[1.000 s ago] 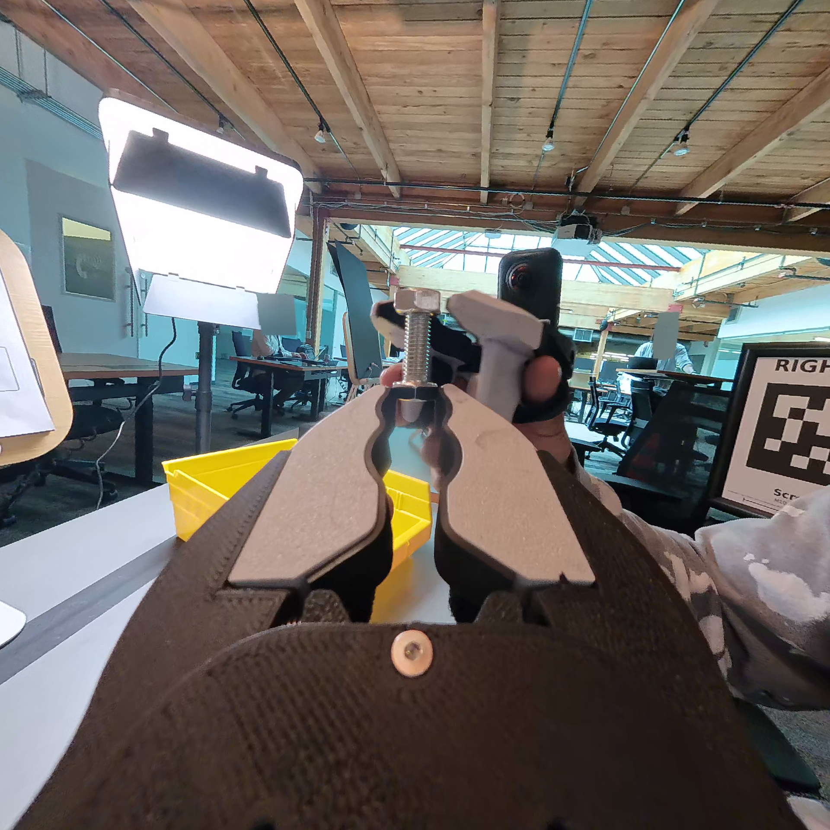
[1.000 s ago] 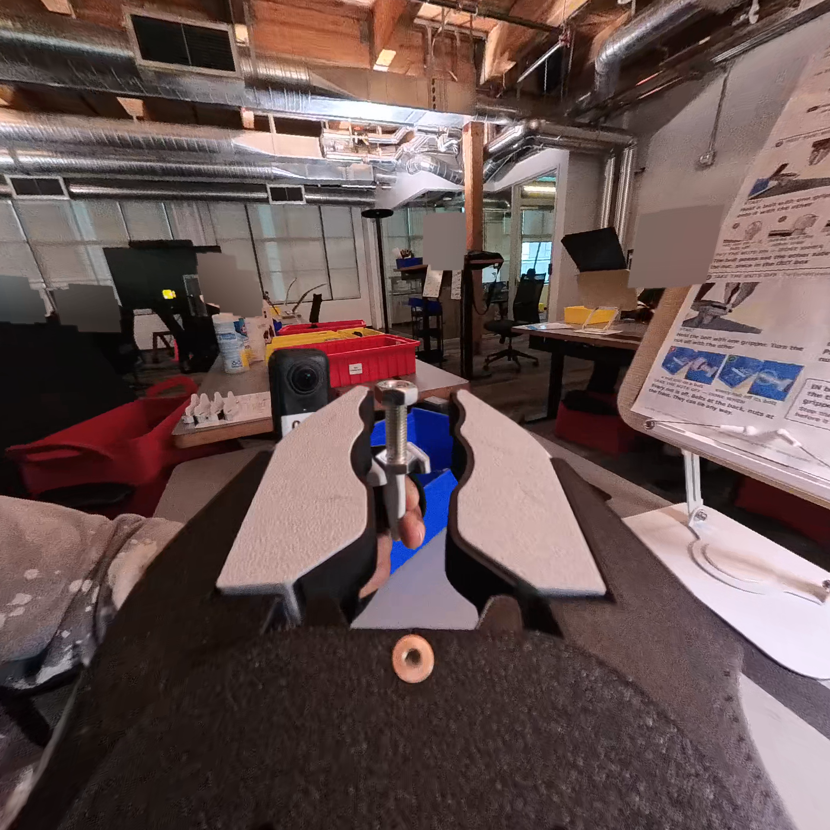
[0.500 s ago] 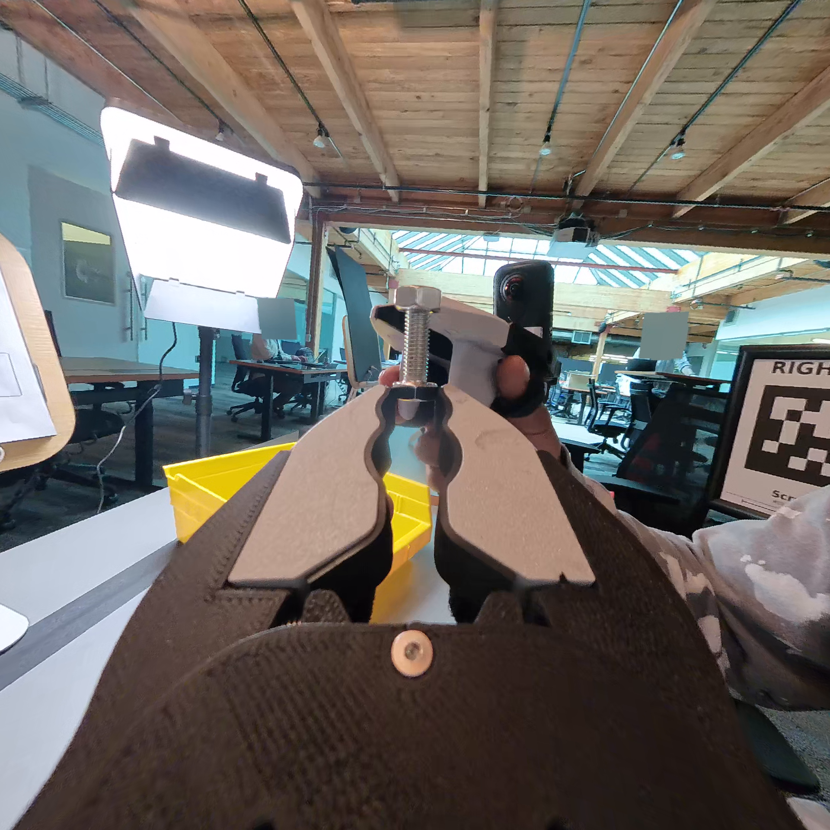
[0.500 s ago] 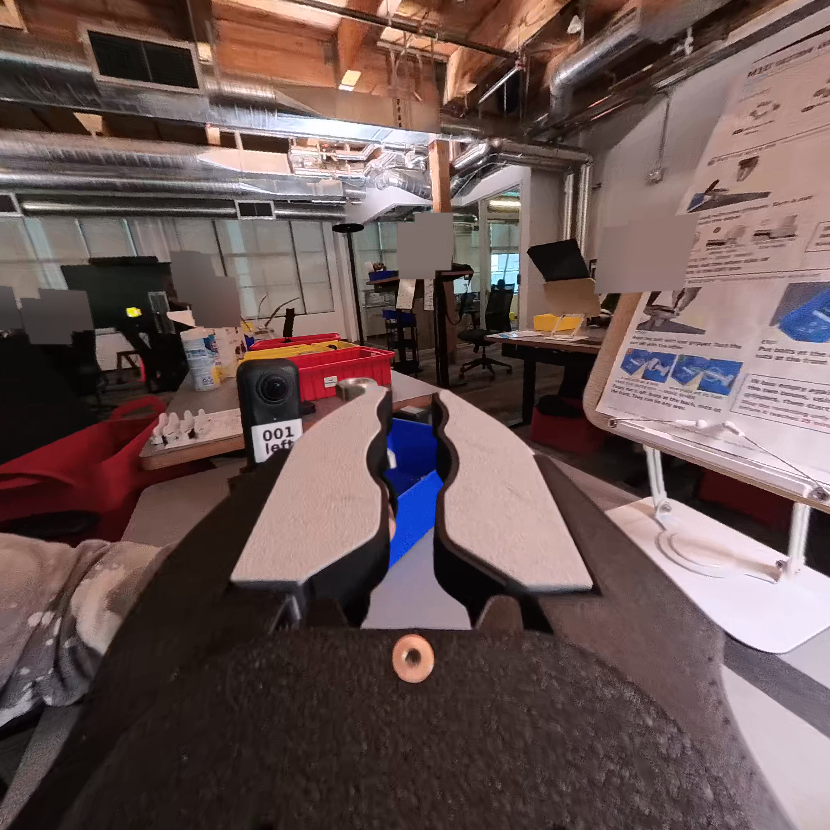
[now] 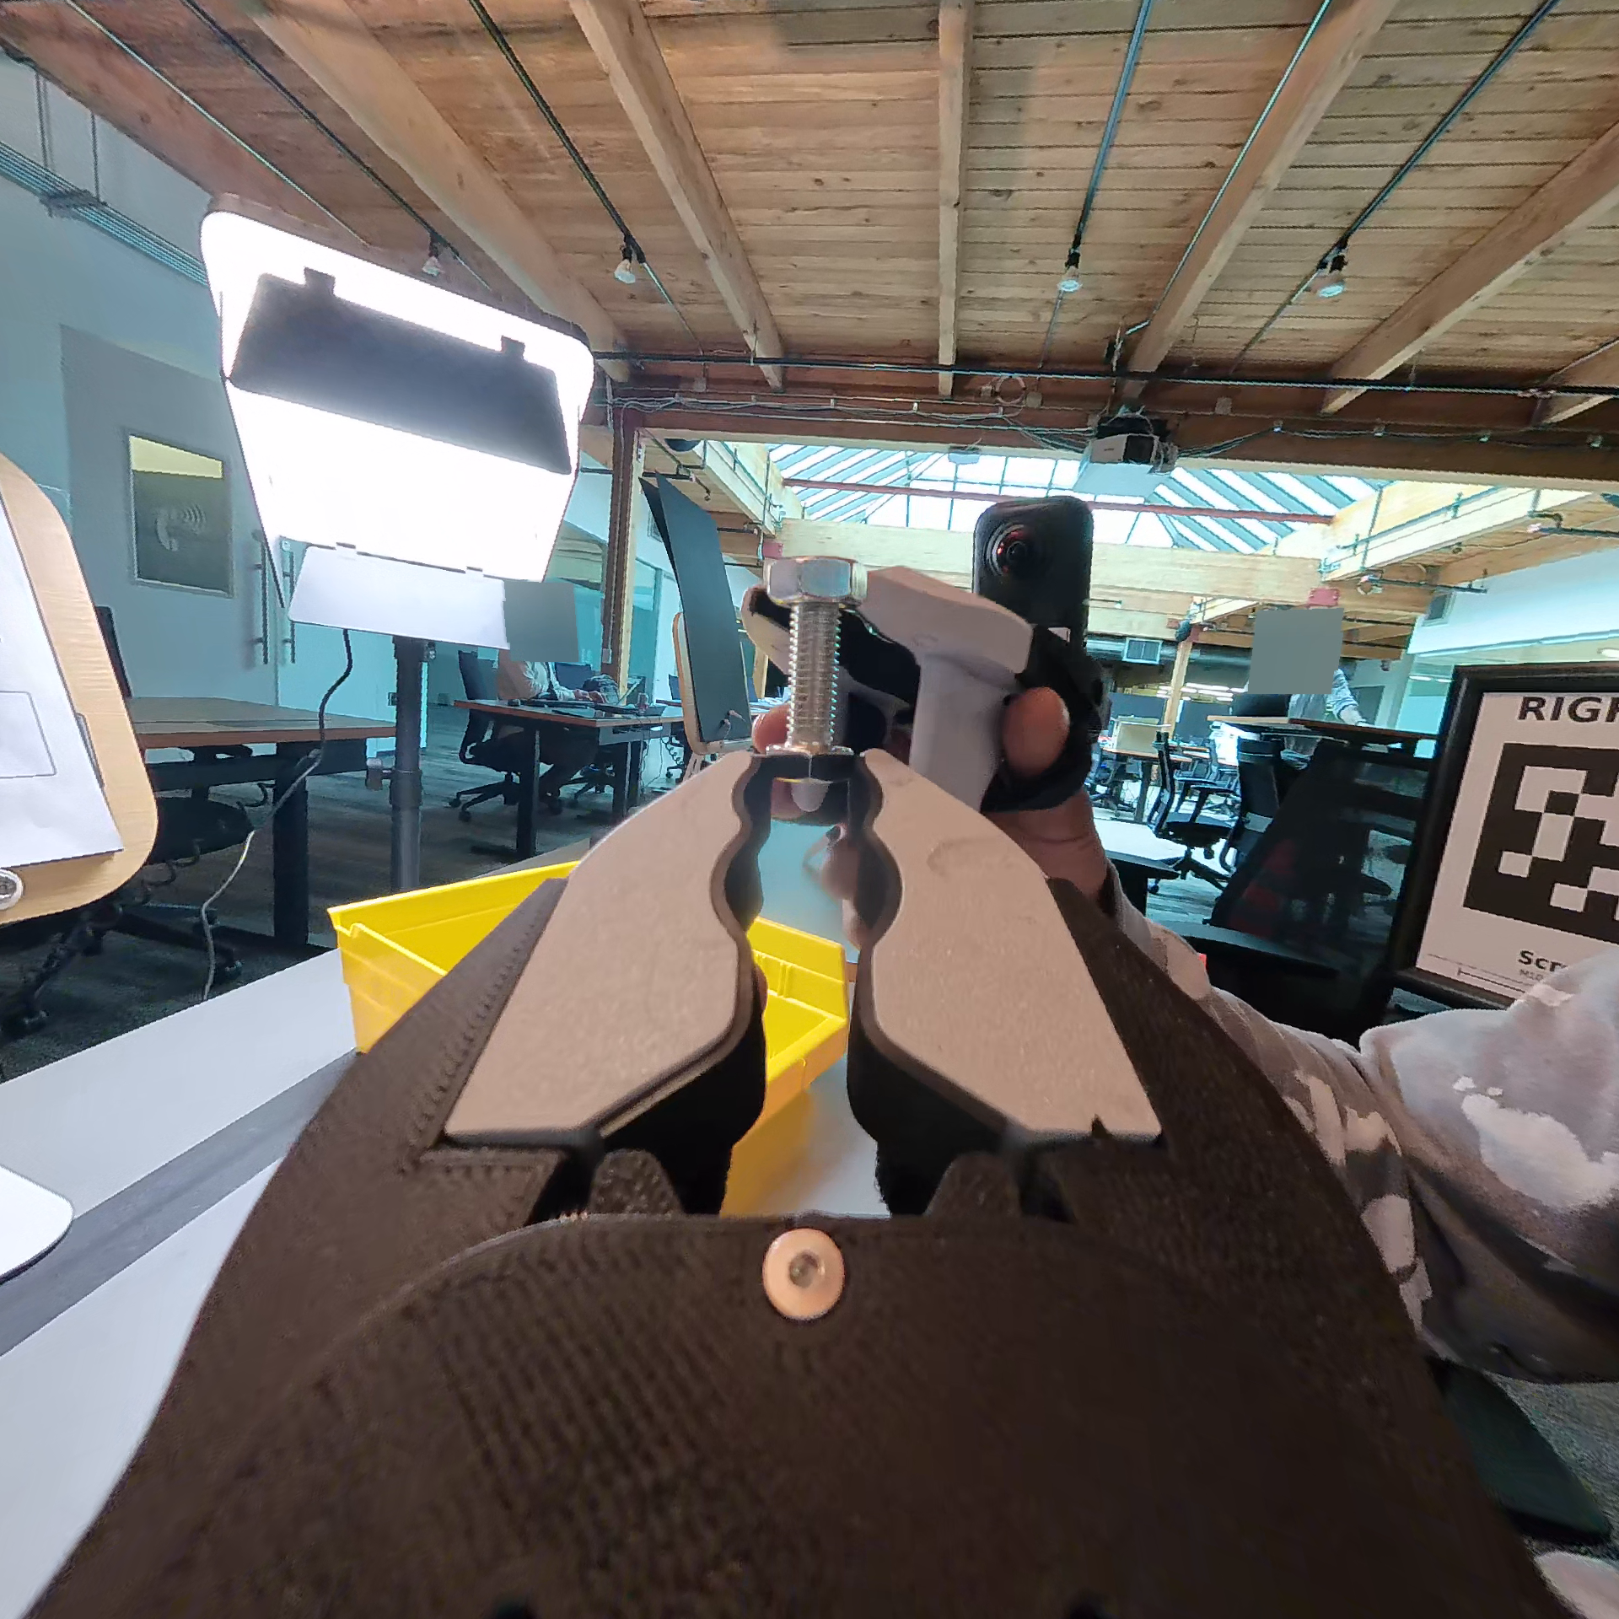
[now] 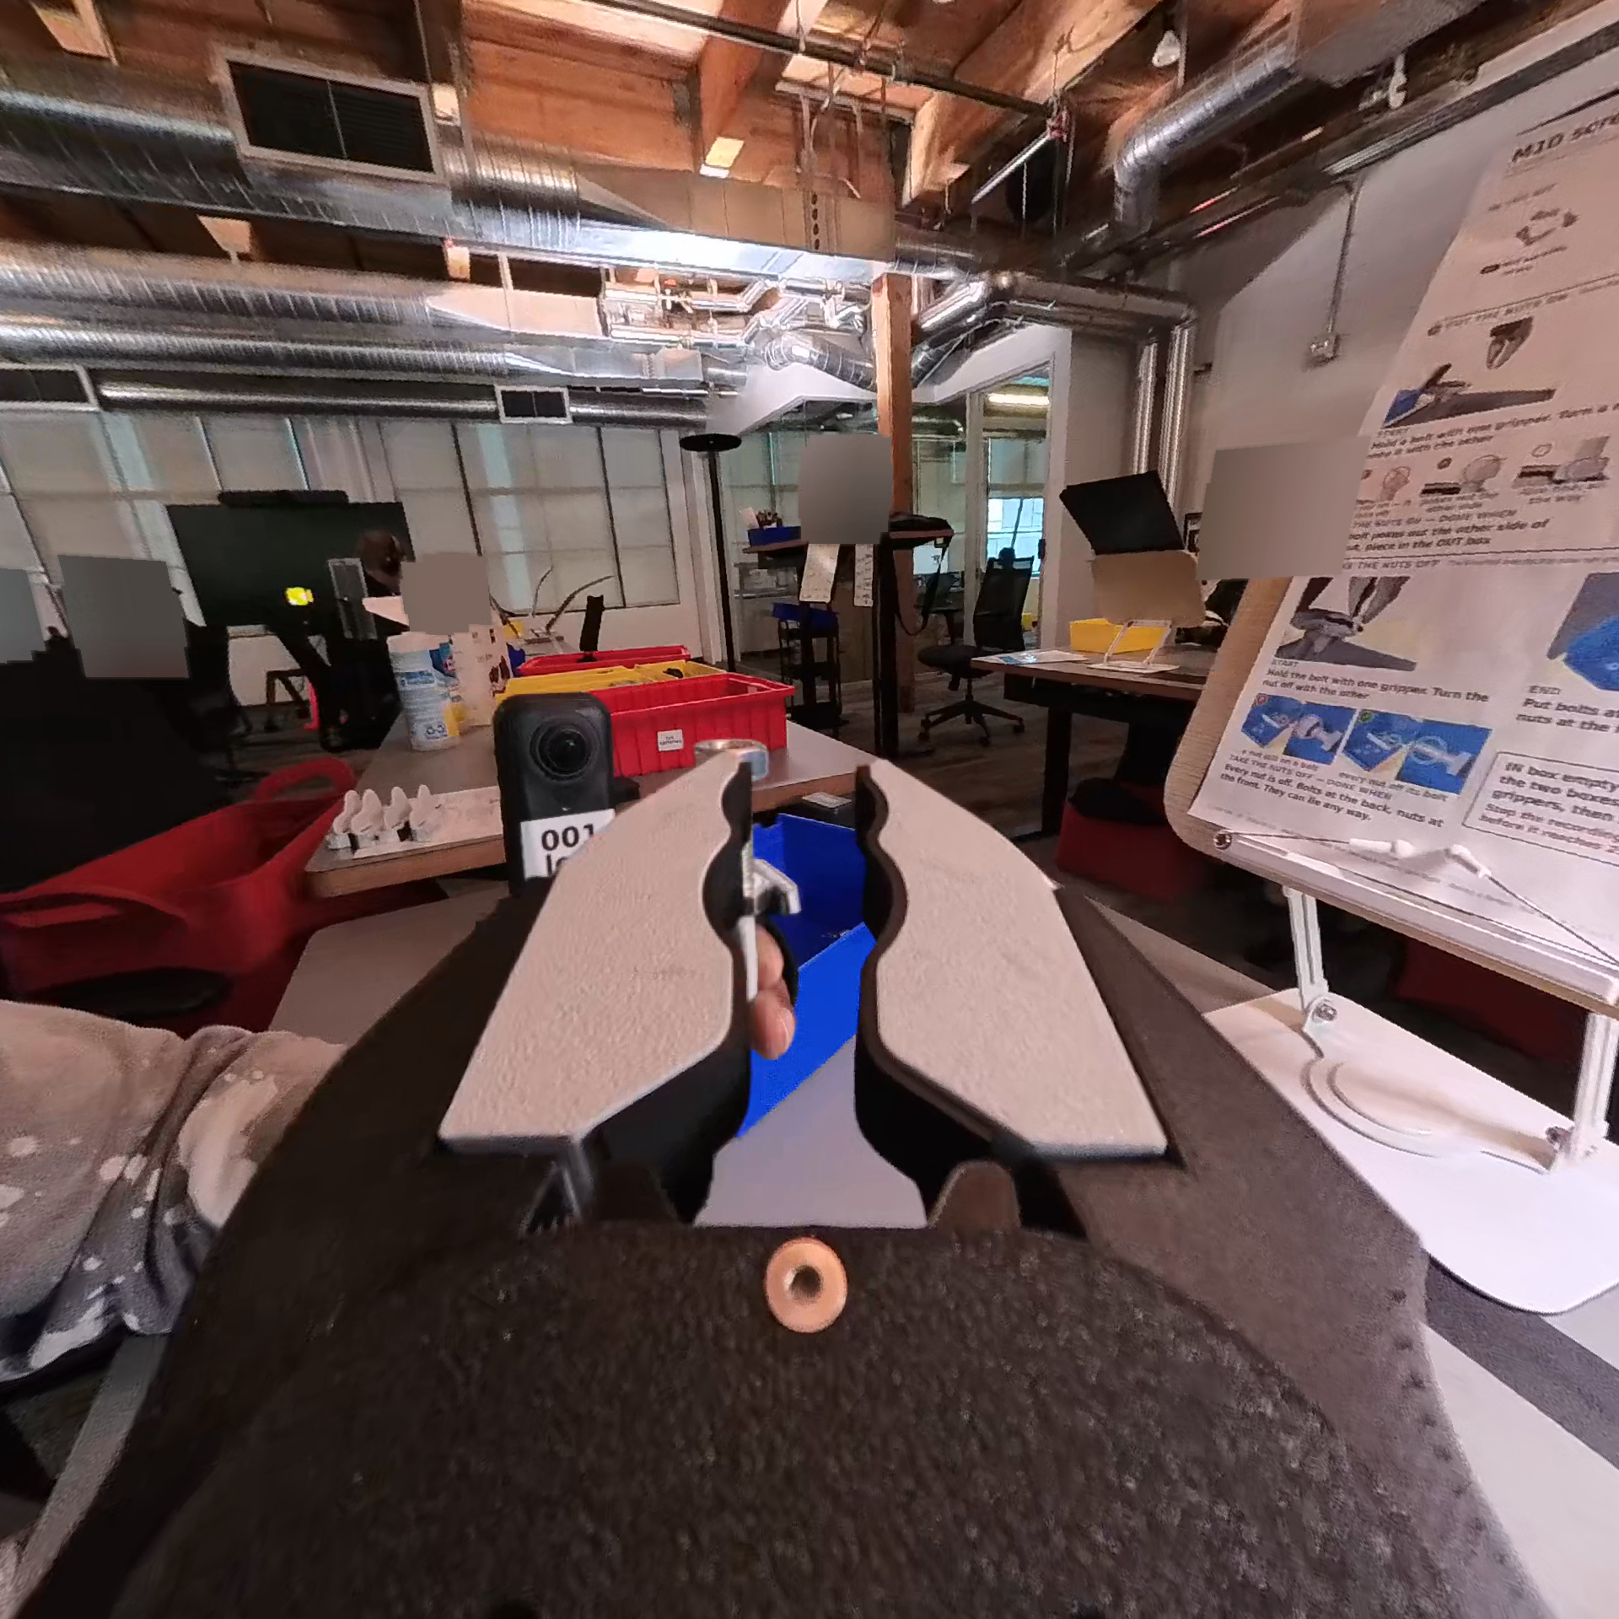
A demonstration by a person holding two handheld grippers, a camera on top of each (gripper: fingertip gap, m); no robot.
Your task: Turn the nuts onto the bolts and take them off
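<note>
The left tongs (image 5: 804, 771) are clamping the nut (image 5: 804, 755) at their tips, with the bolt (image 5: 810, 653) standing upright out of it, hex head uppermost, held in the air above the tabletop (image 5: 131, 1130). The right tongs (image 6: 802, 784) are standing apart with a clear gap between the tips and are gripping nothing; in the left wrist view they are sitting just behind the bolt's head, and contact cannot be confirmed.

Judgement on handling: bolt and nut are looking like plated steel, so rigid, fairly heavy for their bulk and smooth (liable to slip under a light pinch). The flats of the hex head are offering the surest hold; the threaded shank is offering less purchase and risks marring. The nut is sitting near the shank's lower end, so either removal is close or threading has barely begun.

A yellow bin (image 5: 412, 942) and a blue bin (image 6: 810, 885) are resting on the tabletop below.
</note>
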